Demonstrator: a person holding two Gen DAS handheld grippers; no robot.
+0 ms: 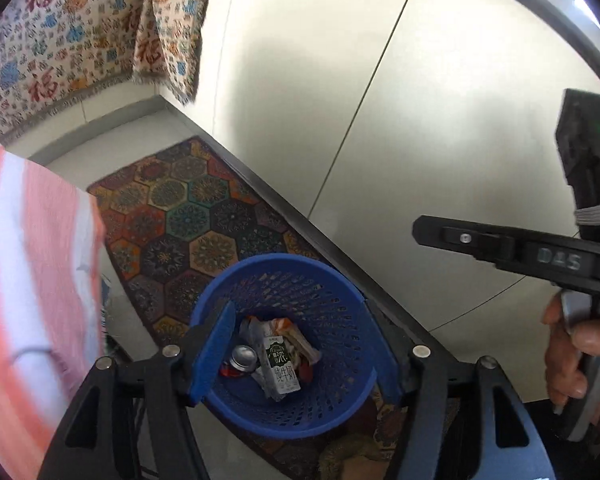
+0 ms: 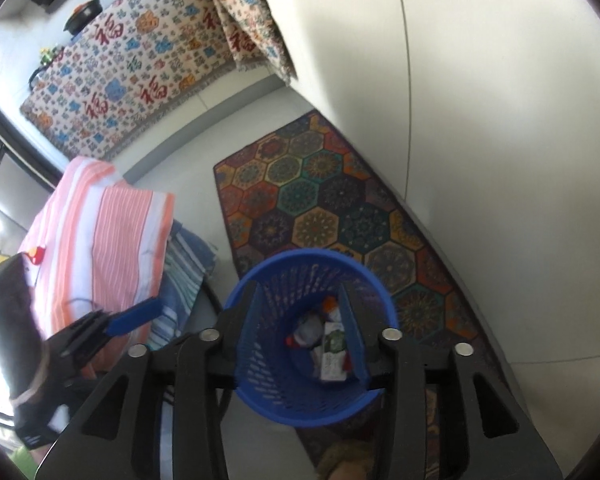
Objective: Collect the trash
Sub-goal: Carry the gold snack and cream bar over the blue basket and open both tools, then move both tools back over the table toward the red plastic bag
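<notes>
Standing on a patterned rug of coloured hexagons, one round blue perforated plastic basket is seen from above in both wrist views. Inside it, a small heap of trash is counted as far as it can be: one white-and-green milk carton with printed lettering, one silver-topped metal can, and crumpled orange-and-white wrappers whose number cannot be told.

Two grippers are held over the basket. The left gripper is shown with its two blue-padded fingers parted about halfway, nothing between them, the basket's opening framed in the gap. The right gripper is likewise seen with its jaws partly spread and empty, directly above the basket. In the left view, the right gripper's black body is visible at the right edge, grasped by one hand.

One rug is laid along a pale glossy wall of flat panels. One woven cream cloth with red characters and blue motifs, fringed along its edge, is draped in the background. One cloth with salmon-pink and white stripes is seen beside the basket, soft and folded over something boxy.
</notes>
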